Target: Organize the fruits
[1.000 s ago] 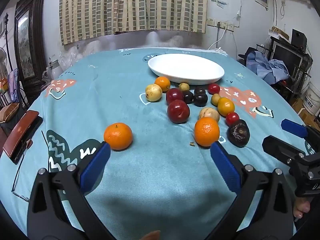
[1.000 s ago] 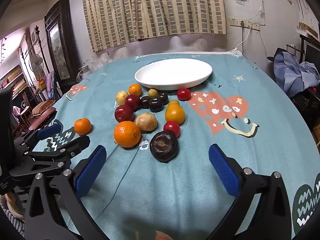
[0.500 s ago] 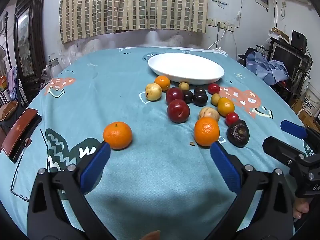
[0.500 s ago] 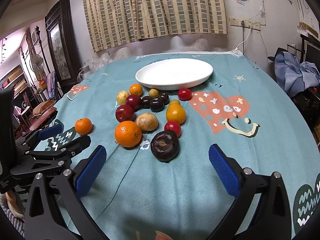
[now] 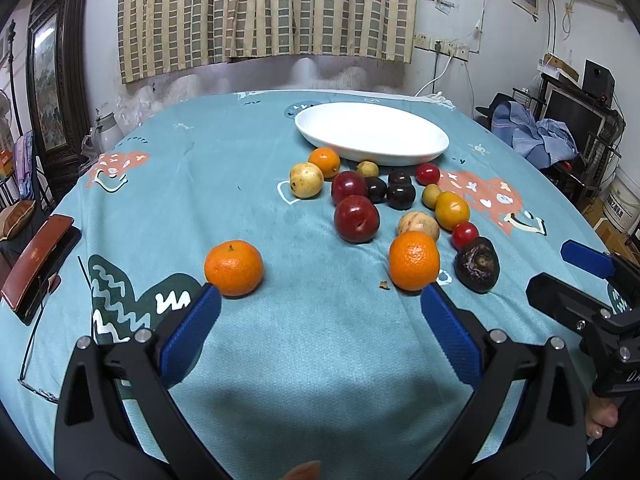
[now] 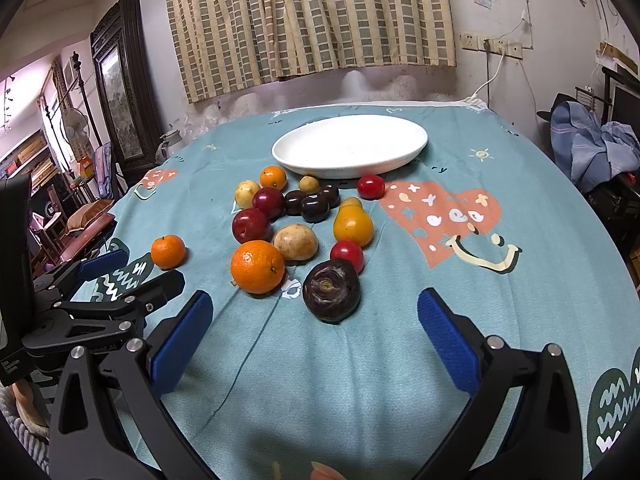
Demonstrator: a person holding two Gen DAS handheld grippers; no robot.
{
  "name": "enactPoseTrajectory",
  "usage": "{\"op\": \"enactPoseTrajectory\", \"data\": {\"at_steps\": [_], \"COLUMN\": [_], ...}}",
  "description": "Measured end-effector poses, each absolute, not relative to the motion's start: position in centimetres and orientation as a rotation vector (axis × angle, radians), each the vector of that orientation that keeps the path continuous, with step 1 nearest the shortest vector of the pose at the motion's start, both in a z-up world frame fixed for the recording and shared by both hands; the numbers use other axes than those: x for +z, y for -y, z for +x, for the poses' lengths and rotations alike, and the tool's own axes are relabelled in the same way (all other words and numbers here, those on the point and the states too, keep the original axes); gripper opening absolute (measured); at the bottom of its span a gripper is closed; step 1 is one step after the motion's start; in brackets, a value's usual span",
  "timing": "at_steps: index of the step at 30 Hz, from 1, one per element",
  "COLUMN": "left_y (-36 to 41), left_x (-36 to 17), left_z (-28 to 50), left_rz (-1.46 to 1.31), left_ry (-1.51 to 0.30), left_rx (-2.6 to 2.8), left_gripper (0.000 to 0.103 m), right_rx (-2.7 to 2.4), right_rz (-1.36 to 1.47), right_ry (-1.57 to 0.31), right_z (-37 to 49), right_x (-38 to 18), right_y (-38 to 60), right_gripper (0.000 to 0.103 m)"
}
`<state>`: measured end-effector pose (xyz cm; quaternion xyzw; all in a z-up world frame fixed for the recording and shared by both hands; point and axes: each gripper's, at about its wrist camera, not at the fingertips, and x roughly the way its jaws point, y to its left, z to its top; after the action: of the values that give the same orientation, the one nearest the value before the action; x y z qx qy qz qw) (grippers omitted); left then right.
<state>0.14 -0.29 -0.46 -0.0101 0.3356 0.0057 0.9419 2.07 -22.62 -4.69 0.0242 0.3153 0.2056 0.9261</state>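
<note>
The dark fruit (image 6: 331,290) lies on the cloth at twelve o'clock from my right tongs (image 6: 314,334), just beyond them. It looks firm, round, likely to roll — I'd take it across its widest part. Both my right and left tongs (image 5: 320,322) are spread wide — holding and touching nothing.

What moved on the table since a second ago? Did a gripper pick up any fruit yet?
Almost nothing. The left gripper and right gripper crept slightly forward, both open and empty. No fruit was taken; the lone tangerine, the big orange and the white plate stayed put.
</note>
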Motion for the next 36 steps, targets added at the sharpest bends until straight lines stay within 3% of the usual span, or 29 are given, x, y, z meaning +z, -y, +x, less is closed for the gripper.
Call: {"op": "enactPoseTrajectory", "data": {"at_steps": [36], "left_y": [-2.1], "left_x": [-1.6], "left_z": [1.1], "left_rz": [-0.143], "left_ry": [-0.750], "left_rx": [-0.095], "left_gripper": [0.101], "right_rx": [0.510], "right_rz": [0.226], "right_ry": [-0.715], "right_z": [3.3], "right_x": [-5.4], "right_y": [24.7], "right_gripper": [0.102]}}
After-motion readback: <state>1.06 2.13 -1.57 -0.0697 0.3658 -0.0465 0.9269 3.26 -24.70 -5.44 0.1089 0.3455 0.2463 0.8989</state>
